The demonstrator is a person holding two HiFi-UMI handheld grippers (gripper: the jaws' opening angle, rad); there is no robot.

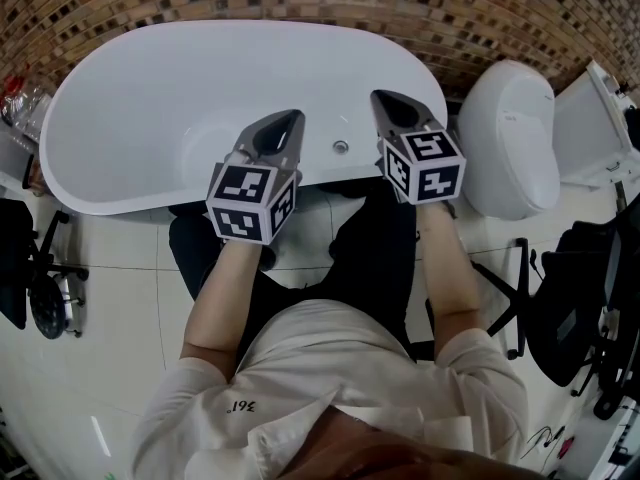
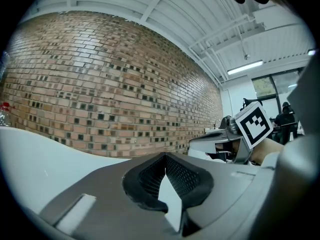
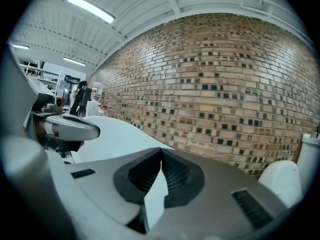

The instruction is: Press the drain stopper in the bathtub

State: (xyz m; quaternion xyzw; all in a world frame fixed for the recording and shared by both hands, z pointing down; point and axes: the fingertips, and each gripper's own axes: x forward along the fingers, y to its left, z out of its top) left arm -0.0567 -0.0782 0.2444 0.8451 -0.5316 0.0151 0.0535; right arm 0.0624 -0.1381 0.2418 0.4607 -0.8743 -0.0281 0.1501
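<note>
In the head view the person stands at the near rim of the white bathtub (image 1: 130, 118). Both arms are stretched forward, so the left claw (image 1: 288, 118) and the right claw (image 1: 381, 96) hang over the basin with their tips pointing into it. Between them, low on the tub's inner surface, sits a small round metal fitting that I take to be the drain stopper (image 1: 341, 147). Neither claw touches it. The right claw's tip is nearer to it than the left's. A toilet (image 1: 508, 138) stands just beside the tub's right end.

In the left gripper view, the left claw's (image 2: 165, 157) ribbed pads meet at the tip with nothing between them. It faces the brick wall (image 2: 100, 84) across the tub, and the stopper is out of frame.

The right gripper view shows the same: the right claw (image 3: 160, 151) is pinched together and empty, aimed at the wall over the tub's far rim.

This looks like the approach step, with the press not yet made. The next move calls for tipping one closed claw downward, centring its tip over the stopper, and pushing straight down on it.
</note>
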